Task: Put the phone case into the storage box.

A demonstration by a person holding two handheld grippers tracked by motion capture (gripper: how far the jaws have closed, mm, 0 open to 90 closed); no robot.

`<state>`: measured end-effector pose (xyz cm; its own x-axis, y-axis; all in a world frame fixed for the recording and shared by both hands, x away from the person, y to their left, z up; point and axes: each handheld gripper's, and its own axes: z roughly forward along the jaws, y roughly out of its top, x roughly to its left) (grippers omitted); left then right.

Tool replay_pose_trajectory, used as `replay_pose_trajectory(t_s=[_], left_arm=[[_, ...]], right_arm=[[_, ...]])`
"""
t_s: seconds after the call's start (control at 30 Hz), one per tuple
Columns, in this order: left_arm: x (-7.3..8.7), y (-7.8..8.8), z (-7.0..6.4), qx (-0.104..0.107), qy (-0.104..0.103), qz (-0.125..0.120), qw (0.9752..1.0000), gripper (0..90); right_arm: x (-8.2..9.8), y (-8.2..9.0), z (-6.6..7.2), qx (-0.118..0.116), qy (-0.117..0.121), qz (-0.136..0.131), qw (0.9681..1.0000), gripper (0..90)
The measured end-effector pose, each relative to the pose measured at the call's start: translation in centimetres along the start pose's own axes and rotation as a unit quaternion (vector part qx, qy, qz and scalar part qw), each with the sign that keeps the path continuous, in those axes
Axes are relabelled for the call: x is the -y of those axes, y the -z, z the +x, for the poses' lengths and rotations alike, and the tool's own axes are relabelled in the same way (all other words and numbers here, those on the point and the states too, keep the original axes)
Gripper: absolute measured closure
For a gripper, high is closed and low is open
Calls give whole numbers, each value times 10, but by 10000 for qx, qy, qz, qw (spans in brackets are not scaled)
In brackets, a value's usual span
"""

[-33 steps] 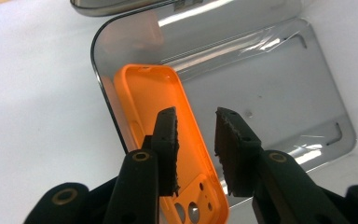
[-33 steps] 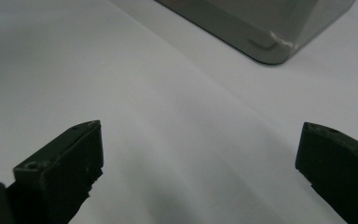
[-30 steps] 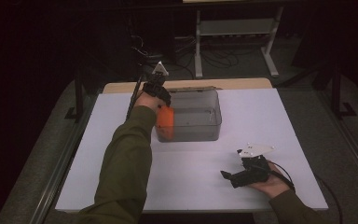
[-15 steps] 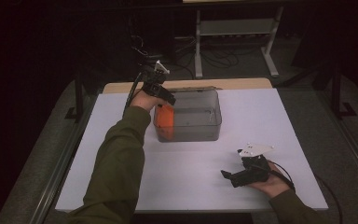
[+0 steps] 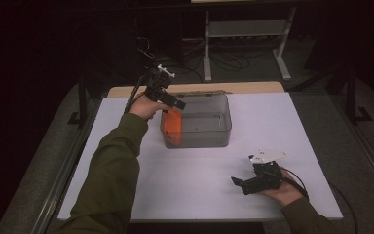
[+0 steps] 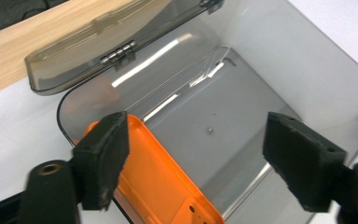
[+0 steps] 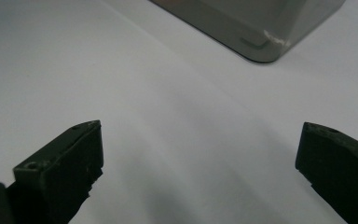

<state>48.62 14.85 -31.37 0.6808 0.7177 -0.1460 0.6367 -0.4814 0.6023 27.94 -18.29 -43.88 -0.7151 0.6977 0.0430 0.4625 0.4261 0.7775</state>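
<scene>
Nearest the person, the right gripper point(image 5: 258, 183) rests low on the white table top point(image 5: 199, 185), cradled in an upturned hand, its jaws spread wide with nothing between them. Looking along them in the right gripper view, there is only bare white surface between the pads, and beyond them, up and off to the right, one rounded corner of the smoky translucent plastic box point(image 7: 261, 42). It looks parked there to keep out of the way, well apart from the box while the other hand works.

Farther out, the left gripper point(image 5: 168, 100) hangs over the box's left end, tilted down into it. Its jaws have just been opening, and now they stand released: the flat orange plastic case point(image 6: 161, 186) sits below and just beside the left pad point(image 6: 103, 156), no pad pressing on it. The case leans on edge against the box's left wall, inside the box point(image 6: 242, 116), which reads as a fresh drop-off; letting go this low keeps it from tumbling flat. The right pad hangs free over the clear box floor.

Beyond the jaws, the box's hinged smoky lid point(image 6: 116, 44) lies thrown back onto the pale wooden board point(image 6: 9, 70) behind, held open so the way in stays clear.
</scene>
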Motion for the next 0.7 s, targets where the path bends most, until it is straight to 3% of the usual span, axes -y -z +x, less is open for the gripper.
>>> replay_pose_trajectory(t_s=[0.1, 0.33, 0.7], left_arm=[[4, 4, 1, 111, -205, -155, 9996, 148], [13, 10, 4, 365, -417, -388, 9977, 30], [39, 27, -1, 649, -687, -726, 9929, 0]], right_arm=[[0, -1, -1, 5, -19, -28, 10000, 3], [-1, -3, -3, 67, -28, -45, 10000, 3], [0, -5, -1, 197, 71, 40, 9998, 3]])
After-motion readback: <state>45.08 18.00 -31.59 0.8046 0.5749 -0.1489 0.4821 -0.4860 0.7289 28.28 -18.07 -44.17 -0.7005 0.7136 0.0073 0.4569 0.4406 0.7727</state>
